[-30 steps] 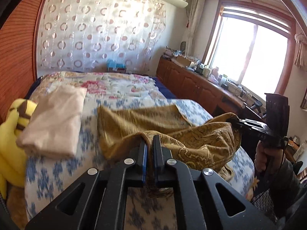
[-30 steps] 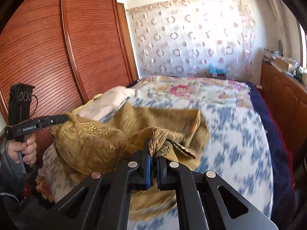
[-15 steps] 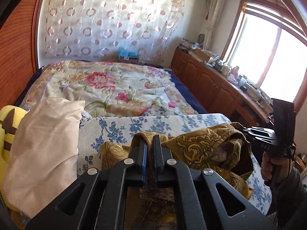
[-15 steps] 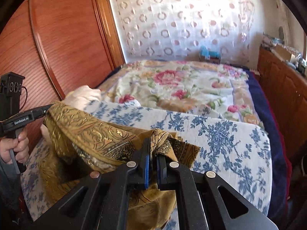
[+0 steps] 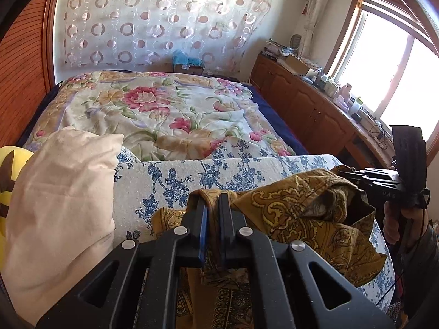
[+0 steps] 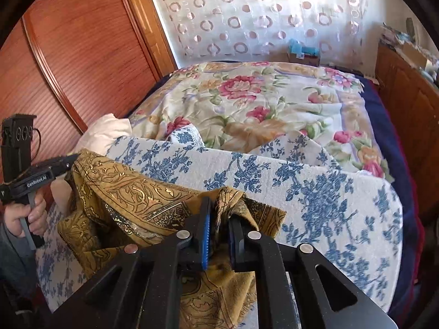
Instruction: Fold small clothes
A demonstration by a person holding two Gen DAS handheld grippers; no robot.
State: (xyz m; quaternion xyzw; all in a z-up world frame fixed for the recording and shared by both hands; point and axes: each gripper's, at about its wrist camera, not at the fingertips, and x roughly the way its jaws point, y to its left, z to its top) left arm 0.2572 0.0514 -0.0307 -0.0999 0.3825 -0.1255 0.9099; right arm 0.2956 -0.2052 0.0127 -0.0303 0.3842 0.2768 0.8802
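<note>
A mustard-gold patterned cloth [image 5: 296,205] [image 6: 123,181] lies bunched and doubled over on the blue-flowered white cover [image 5: 178,175] [image 6: 315,192] of the bed. My left gripper [image 5: 211,196] sits at the cloth's left corner. Its jaws are opening, and a fold of cloth still drapes over the tips between the pads. At the other corner my right gripper [image 6: 221,203] is opening too, with a wad of the gold cloth loose in the gap. Each gripper shows in the other's view, the right gripper [image 5: 348,174] and the left gripper [image 6: 72,157], each held by a hand.
A folded cream garment [image 5: 60,192] [image 6: 109,128] lies to the left of the cloth, beside a yellow plush toy [image 5: 8,164]. A flowered quilt [image 5: 153,109] covers the far half of the bed. A wooden wardrobe [image 6: 68,54] stands on the left and a cluttered cabinet [image 5: 301,101] on the right.
Both grippers carried the cloth's near edge forward over the rest of it and sank toward the bed. The jaws of both, shut before, now show a gap.
</note>
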